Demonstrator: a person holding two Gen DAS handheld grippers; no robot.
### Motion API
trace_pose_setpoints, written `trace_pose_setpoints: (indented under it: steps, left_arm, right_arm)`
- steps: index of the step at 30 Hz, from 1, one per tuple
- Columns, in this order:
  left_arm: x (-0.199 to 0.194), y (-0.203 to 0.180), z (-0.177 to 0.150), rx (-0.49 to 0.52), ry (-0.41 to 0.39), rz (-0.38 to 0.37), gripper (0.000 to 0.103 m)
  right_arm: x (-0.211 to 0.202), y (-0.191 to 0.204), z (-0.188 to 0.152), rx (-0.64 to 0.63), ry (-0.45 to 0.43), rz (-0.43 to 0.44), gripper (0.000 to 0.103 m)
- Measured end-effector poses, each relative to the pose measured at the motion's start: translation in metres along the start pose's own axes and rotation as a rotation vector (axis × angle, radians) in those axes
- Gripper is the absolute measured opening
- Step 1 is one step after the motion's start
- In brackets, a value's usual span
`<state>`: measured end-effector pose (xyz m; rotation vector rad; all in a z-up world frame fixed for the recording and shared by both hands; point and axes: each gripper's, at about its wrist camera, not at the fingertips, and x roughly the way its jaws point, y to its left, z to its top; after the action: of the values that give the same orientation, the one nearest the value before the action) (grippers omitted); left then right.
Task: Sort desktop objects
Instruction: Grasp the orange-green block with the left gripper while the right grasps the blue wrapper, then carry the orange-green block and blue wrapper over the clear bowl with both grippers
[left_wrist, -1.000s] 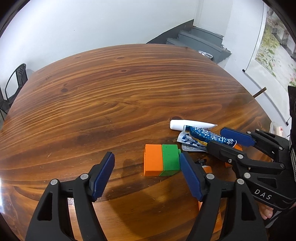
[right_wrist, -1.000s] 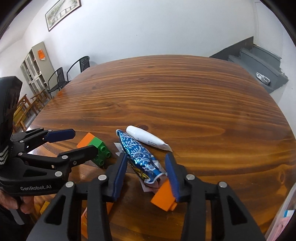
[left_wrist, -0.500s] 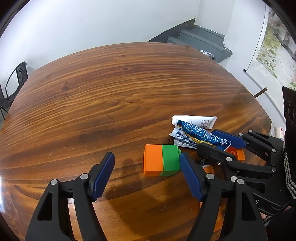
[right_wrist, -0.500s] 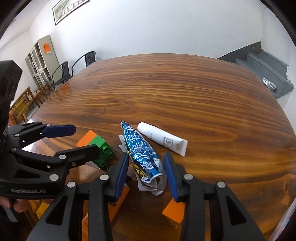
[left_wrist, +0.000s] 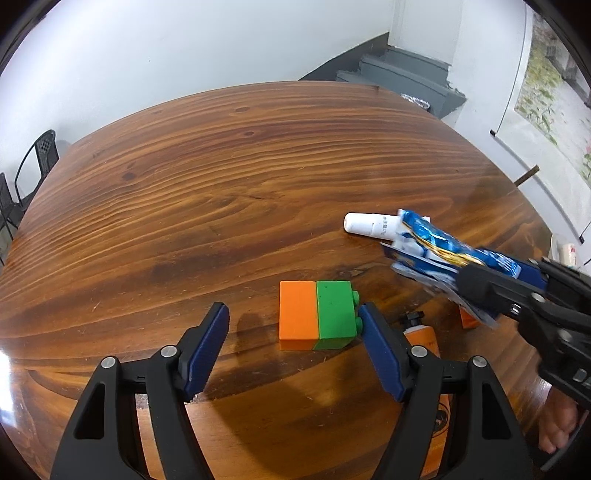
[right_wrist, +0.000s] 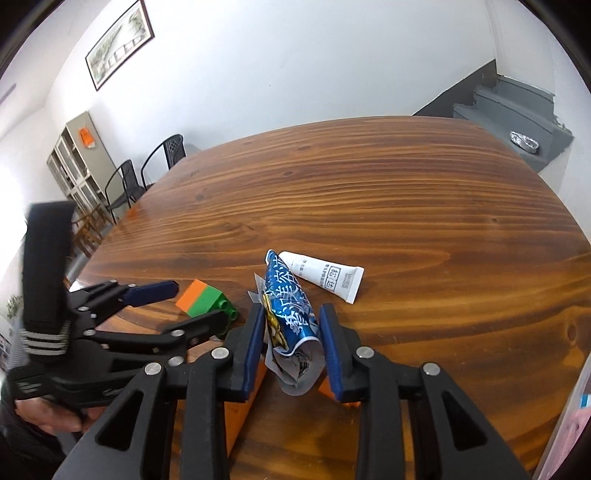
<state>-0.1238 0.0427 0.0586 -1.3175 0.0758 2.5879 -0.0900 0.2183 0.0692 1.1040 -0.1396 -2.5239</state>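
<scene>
Right gripper (right_wrist: 291, 343) is closing its jaws on the blue snack packet (right_wrist: 290, 310), now lifted off the table (right_wrist: 406, 206) versus a second ago, so sorting's begun. Left gripper (left_wrist: 295, 347) is closing too, nothing pinched, orange-green block (left_wrist: 317, 309) just ahead. Beyond: white tube (right_wrist: 325, 275), label unreadable.

Bright, even daylight | glare on table (left_wrist: 258, 177) (left edge) | fisheye bowing | strap perhaps motion-blurred
</scene>
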Motion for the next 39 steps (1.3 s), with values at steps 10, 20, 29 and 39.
trace_pose_setpoints:
  steps: [10, 20, 29, 39]
  left_arm:
    - [-0.009, -0.009, -0.001, 0.009, -0.024, -0.027, 0.046]
    - [-0.033, -0.033, -0.003, 0.055, -0.072, -0.054, 0.046]
    - [-0.05, -0.057, -0.007, 0.07, -0.091, -0.074, 0.046]
    - [-0.065, -0.082, -0.014, 0.082, -0.104, -0.111, 0.046]
  right_arm:
    - [-0.036, -0.006, -0.009, 0.073, -0.079, 0.007, 0.033]
    - [-0.066, -0.021, -0.023, 0.149, -0.152, -0.08, 0.033]
    - [-0.09, -0.052, -0.041, 0.268, -0.192, -0.147, 0.032]
    - [-0.128, -0.069, -0.053, 0.336, -0.33, -0.181, 0.032]
